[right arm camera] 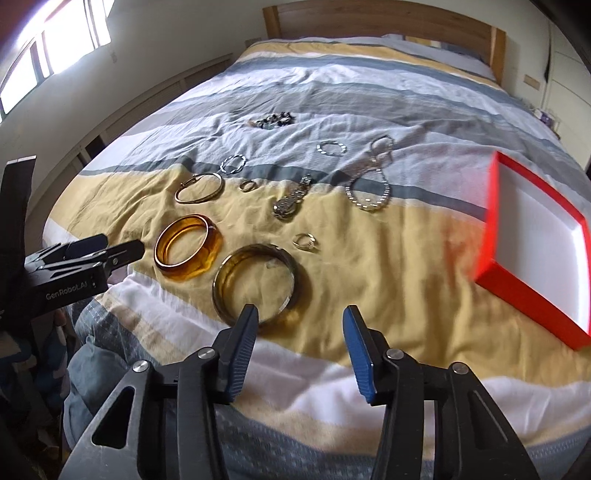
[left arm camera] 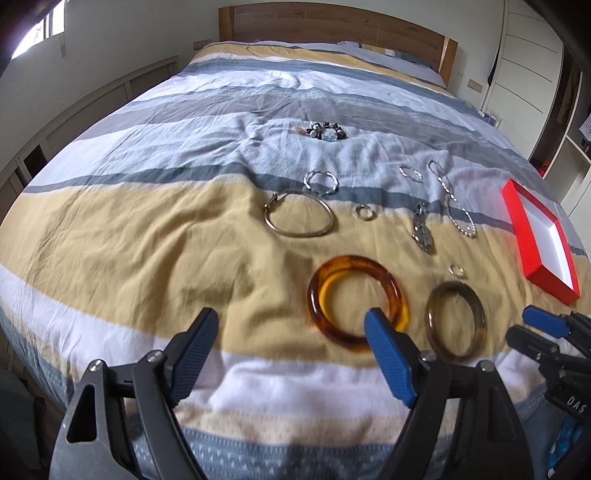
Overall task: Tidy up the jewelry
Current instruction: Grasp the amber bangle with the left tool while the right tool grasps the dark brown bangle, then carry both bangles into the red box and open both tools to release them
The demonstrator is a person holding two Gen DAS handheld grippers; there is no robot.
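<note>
Both tools hang over the near edge of the bed (left arm camera: 110, 229) — the left gripper (left arm camera: 291, 325) wide open, the right gripper (right arm camera: 300, 317) partly open, both holding nothing. Just past them lie an amber bangle (left arm camera: 357, 306) and a smoky bangle (right arm camera: 258, 284). Farther on sit smaller rings and chains, and a red box (right arm camera: 535, 236) lies toward the right edge.

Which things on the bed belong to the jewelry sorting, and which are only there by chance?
For the job:
amber bangle
olive bangle
gold hoop
watch
chain
small ring
red box
right claw
left claw

Just there:
bedspread
headboard
window
</note>
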